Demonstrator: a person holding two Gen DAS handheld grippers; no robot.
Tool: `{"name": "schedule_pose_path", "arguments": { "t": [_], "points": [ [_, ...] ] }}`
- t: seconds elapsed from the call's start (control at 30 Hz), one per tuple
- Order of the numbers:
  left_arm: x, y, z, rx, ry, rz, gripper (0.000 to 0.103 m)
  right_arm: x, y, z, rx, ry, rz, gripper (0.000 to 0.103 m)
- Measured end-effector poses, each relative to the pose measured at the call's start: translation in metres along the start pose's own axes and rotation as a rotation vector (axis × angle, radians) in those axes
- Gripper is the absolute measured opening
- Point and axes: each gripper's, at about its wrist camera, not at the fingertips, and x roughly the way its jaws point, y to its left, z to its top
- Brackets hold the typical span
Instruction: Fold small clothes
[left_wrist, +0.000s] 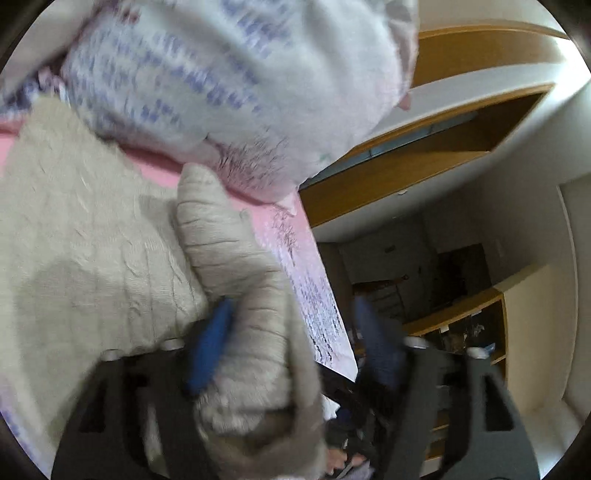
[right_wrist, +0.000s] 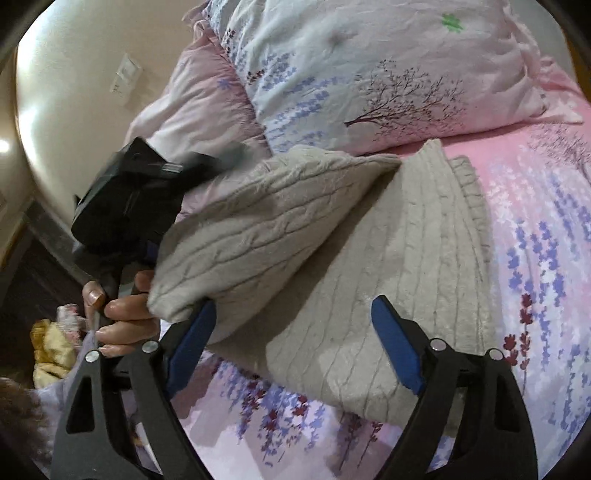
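The bed sheet — pink, printed with lavender sprigs and bare trees — has open cloth to the right of the sweater and in front of it, while the far side is closed off by a floral pillow and a pale pink quilt against the cream wall. In the left wrist view the bed's edge drops away just right of the garment to a darker room with wooden shelving. The beige cable-knit sweater lies on the sheet near the pillow, its lower layer flat and its left part lifted into a thick fold whose ribbed edge hangs over the bed's side. The left gripper is spread, blue pads apart, with a bunched ribbed part of the knit lying between its fingers against the left pad; the picture is blurred, and the right pad stands clear of the cloth. The right gripper is spread wide over the sweater, its left pad touching the lifted fold, nothing pinched. A hand grips the other tool's handle at the left. No readable writing shows — only a green clover mark on the pillow.
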Motion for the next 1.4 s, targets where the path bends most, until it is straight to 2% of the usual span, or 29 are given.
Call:
{"name": "schedule_pose_path", "arguments": {
  "t": [0.07,0.1,0.17,0.2,0.3,0.37,0.43,0.47,0.57,0.67,0.7,0.73,0.8,0.87,0.93,1.1,1.17,1.27,1.4],
  "points": [
    [-0.025,-0.006,-0.001,0.033,-0.046,0.009,0.085,-0.01,-0.013,0.001,0.077,-0.034,0.127,0.093],
    [-0.035,-0.006,-0.002,0.046,-0.066,0.024,0.086,-0.012,-0.016,0.001,0.101,-0.042,0.16,0.096],
    [-0.057,-0.004,-0.005,0.069,-0.12,0.098,0.089,-0.013,-0.025,0.008,0.167,-0.048,0.233,0.098],
    [-0.071,0.0,-0.008,0.074,-0.156,0.172,0.089,-0.012,-0.027,0.01,0.183,-0.042,0.239,0.098],
    [-0.09,0.014,-0.016,0.065,-0.196,0.278,0.089,-0.002,-0.03,0.021,0.241,0.013,0.215,0.098],
    [-0.098,0.024,-0.022,0.064,-0.211,0.351,0.089,0.006,-0.026,0.03,0.255,0.048,0.156,0.098],
    [-0.099,0.034,-0.028,0.069,-0.195,0.42,0.089,0.011,-0.025,0.037,0.274,0.061,0.113,0.096],
    [-0.096,0.039,-0.03,0.061,-0.176,0.43,0.089,0.012,-0.025,0.039,0.284,0.064,0.099,0.095],
    [-0.092,0.05,-0.034,0.04,-0.129,0.417,0.089,0.013,-0.03,0.043,0.324,0.055,0.081,0.087],
    [-0.081,0.052,-0.037,0.054,-0.097,0.423,0.089,0.007,-0.043,0.039,0.362,0.03,0.07,0.07],
    [-0.077,0.051,-0.038,0.06,-0.087,0.424,0.089,0.008,-0.046,0.039,0.371,0.028,0.055,0.057],
    [-0.073,0.051,-0.039,0.06,-0.081,0.422,0.088,0.01,-0.049,0.038,0.379,0.031,0.025,0.038],
    [-0.069,0.052,-0.041,0.055,-0.07,0.422,0.084,0.01,-0.055,0.036,0.378,0.031,-0.039,0.02],
    [-0.064,0.054,-0.043,0.051,-0.057,0.422,0.078,0.009,-0.047,0.037,0.298,0.002,-0.096,0.017],
    [-0.061,0.056,-0.044,0.05,-0.049,0.422,0.078,0.007,-0.025,0.044,0.169,-0.033,-0.185,0.016],
    [-0.056,0.052,-0.045,0.067,-0.045,0.404,0.078,-0.015,0.016,0.058,-0.068,-0.158,-0.297,0.014],
    [-0.053,0.05,-0.045,0.077,-0.035,0.403,0.078,-0.018,0.011,0.057,-0.079,-0.169,-0.336,0.014],
    [-0.051,0.051,-0.05,0.087,-0.013,0.41,0.078,-0.008,-0.022,0.05,0.004,-0.118,-0.412,0.009],
    [-0.046,0.051,-0.051,0.099,0.002,0.411,0.078,-0.011,-0.048,0.04,0.101,-0.121,-0.373,0.009]
  ]
}}
